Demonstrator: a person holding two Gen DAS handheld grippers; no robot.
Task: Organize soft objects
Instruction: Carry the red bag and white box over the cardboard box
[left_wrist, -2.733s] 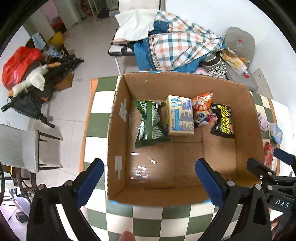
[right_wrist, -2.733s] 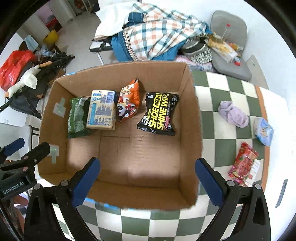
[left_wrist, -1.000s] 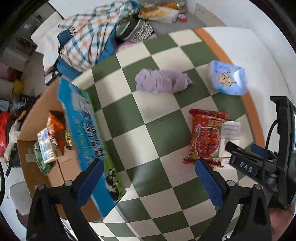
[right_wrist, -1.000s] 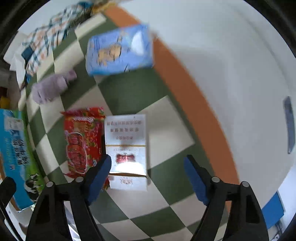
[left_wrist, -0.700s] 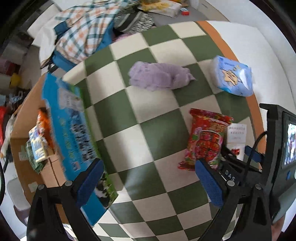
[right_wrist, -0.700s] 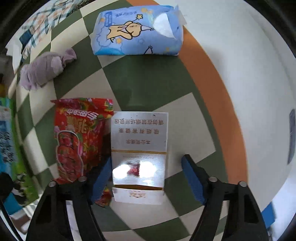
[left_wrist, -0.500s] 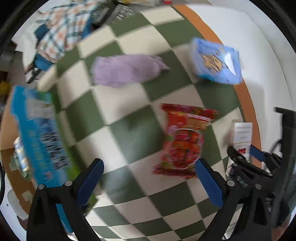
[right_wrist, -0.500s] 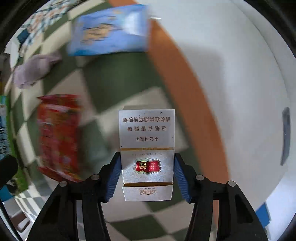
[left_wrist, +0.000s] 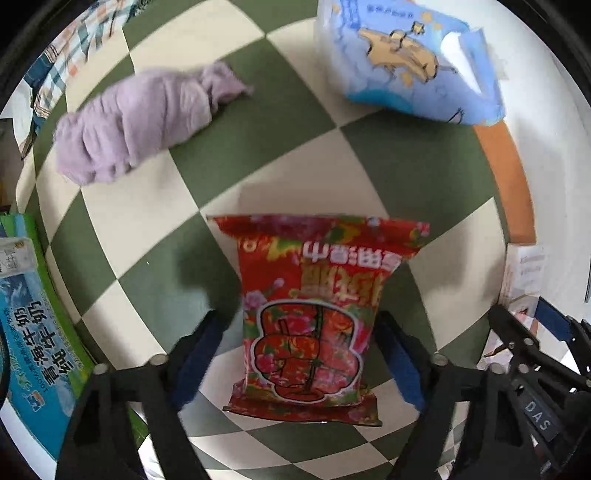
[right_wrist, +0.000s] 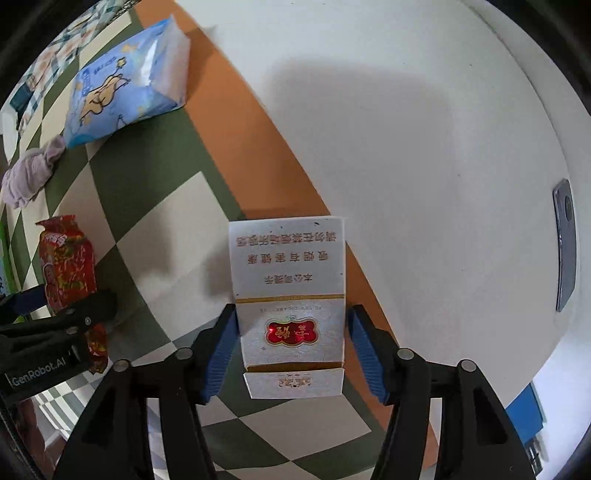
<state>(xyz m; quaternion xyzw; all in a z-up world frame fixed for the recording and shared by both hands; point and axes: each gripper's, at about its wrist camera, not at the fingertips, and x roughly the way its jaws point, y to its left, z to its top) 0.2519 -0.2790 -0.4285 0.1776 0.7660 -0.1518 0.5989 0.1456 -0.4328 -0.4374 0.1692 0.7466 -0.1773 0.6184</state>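
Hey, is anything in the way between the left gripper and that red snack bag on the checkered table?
Nothing visible is. The left gripper is open and already straddles the red snack bag, one finger on either side. The purple cloth and blue tissue pack lie farther away, beyond the bag's far end.

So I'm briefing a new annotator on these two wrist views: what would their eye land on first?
The red snack packet fills the left wrist view, lying on the checkered cloth between the left gripper's blue pads. In the right wrist view the right gripper is clamped on a white cigarette box. Beyond lie a lilac cloth bundle and a blue tissue pack.
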